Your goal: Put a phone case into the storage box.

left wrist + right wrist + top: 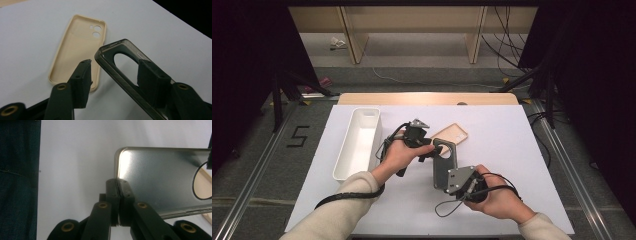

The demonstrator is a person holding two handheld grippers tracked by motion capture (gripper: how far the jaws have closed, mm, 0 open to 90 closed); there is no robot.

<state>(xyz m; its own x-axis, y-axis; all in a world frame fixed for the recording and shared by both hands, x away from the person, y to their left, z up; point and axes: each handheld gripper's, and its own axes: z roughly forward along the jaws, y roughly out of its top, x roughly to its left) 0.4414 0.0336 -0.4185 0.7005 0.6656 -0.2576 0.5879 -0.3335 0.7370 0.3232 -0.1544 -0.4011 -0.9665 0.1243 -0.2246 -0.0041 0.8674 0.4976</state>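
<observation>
A translucent grey phone case (444, 165) is held up off the white table between both grippers. My right gripper (443, 185) is shut on its near end, pinching the edge beside a corner (117, 186); the case's flat back (160, 177) stretches away to the right. My left gripper (428, 150) is open at the far end, by the round camera hole. Its jaws straddle the case's rim (110, 50), the left finger (81, 80) standing apart from it. A beige phone case (452, 134) lies open side up on the table just beyond (75, 50).
A long empty white tray (358, 145) stands on the left of the white mat (512, 150). The wooden table edge (427, 98) runs along the back. Cables trail from both grippers over the near table.
</observation>
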